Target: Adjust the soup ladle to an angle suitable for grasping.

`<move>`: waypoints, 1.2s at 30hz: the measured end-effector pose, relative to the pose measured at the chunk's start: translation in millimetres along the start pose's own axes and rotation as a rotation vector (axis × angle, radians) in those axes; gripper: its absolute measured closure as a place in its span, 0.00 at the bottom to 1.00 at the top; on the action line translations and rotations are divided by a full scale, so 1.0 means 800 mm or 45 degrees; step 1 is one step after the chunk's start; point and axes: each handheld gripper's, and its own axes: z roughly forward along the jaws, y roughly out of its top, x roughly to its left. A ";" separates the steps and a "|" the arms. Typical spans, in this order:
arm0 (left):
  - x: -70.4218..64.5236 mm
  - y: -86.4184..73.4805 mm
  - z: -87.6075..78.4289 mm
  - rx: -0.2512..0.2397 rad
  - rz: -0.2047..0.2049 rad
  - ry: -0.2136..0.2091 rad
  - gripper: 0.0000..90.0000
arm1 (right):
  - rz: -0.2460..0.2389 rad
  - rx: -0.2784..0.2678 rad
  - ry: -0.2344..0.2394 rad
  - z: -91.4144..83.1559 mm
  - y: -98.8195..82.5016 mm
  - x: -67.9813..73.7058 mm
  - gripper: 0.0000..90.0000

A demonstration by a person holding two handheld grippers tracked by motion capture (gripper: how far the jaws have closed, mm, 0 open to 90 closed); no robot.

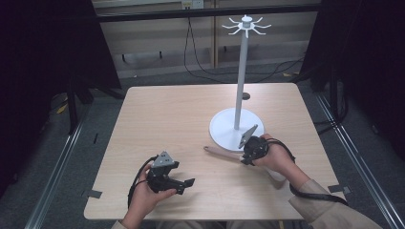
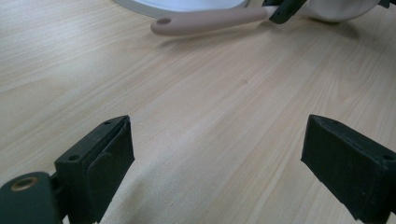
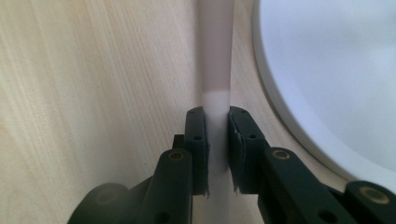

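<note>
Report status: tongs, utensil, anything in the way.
Right tongs shut on utensil handle, flat on table. Left tongs open, empty. Stand base right beside handle.

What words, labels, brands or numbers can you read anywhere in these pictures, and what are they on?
None can be read.
Stand: plain white, no print.
Utensil: plain pink handle with a hole, no marking.
Left tongs and right tongs: black, unlabelled.
Wall socket plate: too small and blurred to tell.
</note>
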 end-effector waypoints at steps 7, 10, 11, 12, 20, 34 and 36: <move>-0.001 0.001 0.001 -0.002 0.002 -0.002 0.10 | 0.027 -0.152 -0.019 -0.023 -0.011 -0.003 0.88; -0.002 0.001 0.002 -0.002 -0.006 -0.002 0.10 | 0.024 -0.238 -0.034 -0.034 -0.012 -0.002 0.88; -0.002 0.001 0.002 -0.002 -0.007 -0.002 0.10 | 0.026 -0.255 -0.036 -0.037 -0.013 -0.002 0.88; -0.002 0.001 0.001 -0.002 -0.007 -0.001 0.10 | 0.042 -0.265 -0.040 -0.040 -0.013 -0.001 0.88; -0.002 0.001 0.002 -0.006 -0.007 -0.004 0.10 | 0.111 -0.410 -0.090 -0.058 -0.022 -0.002 0.88; -0.003 0.000 0.003 -0.004 -0.008 -0.005 0.10 | 0.215 -0.668 -0.149 -0.082 -0.035 -0.006 0.88; -0.003 0.000 0.003 -0.003 -0.006 -0.005 0.10 | 0.242 -0.717 -0.168 -0.088 -0.038 -0.007 0.88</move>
